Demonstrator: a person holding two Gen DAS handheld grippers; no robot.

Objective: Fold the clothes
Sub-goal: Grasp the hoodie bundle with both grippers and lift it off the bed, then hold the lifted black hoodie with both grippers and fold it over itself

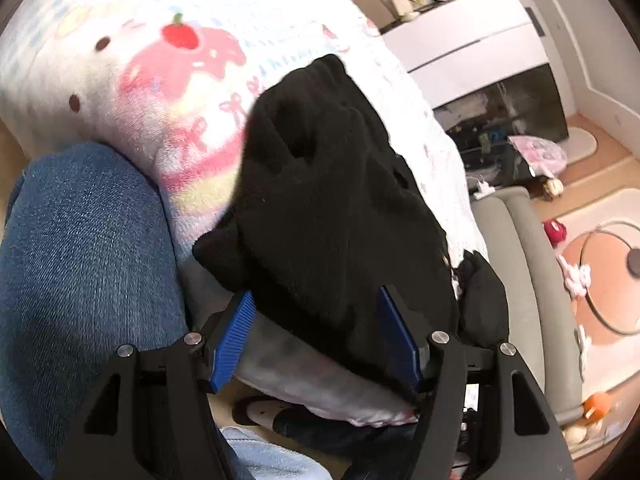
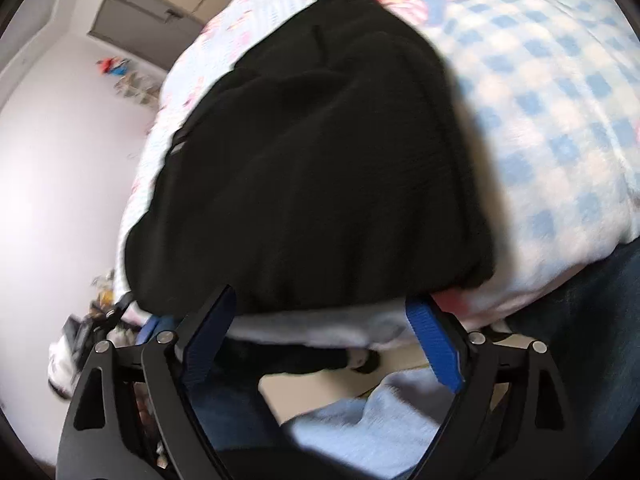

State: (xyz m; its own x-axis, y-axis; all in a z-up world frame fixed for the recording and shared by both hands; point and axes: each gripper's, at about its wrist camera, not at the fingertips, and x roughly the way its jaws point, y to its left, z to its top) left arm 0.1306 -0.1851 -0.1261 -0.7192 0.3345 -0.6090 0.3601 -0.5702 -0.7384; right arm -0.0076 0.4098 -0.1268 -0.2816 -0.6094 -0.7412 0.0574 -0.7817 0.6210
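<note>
Black knit garment (image 1: 328,200) lying bunched and soft on a fleecy pastel blanket (image 1: 132,92) with checked and strawberry prints, left gripper (image 1: 316,332) and right gripper (image 2: 320,332) both gaping wide at six o'clock, gripping nothing, blue ribbed pads (image 1: 232,340) flanking its near edge, denim-clad knee (image 1: 84,264) sitting at eight o'clock.

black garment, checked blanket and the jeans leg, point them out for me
black garment (image 2: 320,168), right wrist view, middle of the dark fabric
checked blanket (image 2: 552,128), right wrist view, blue and white checks
jeans leg (image 1: 88,248), left wrist view, denim over the knee
</note>
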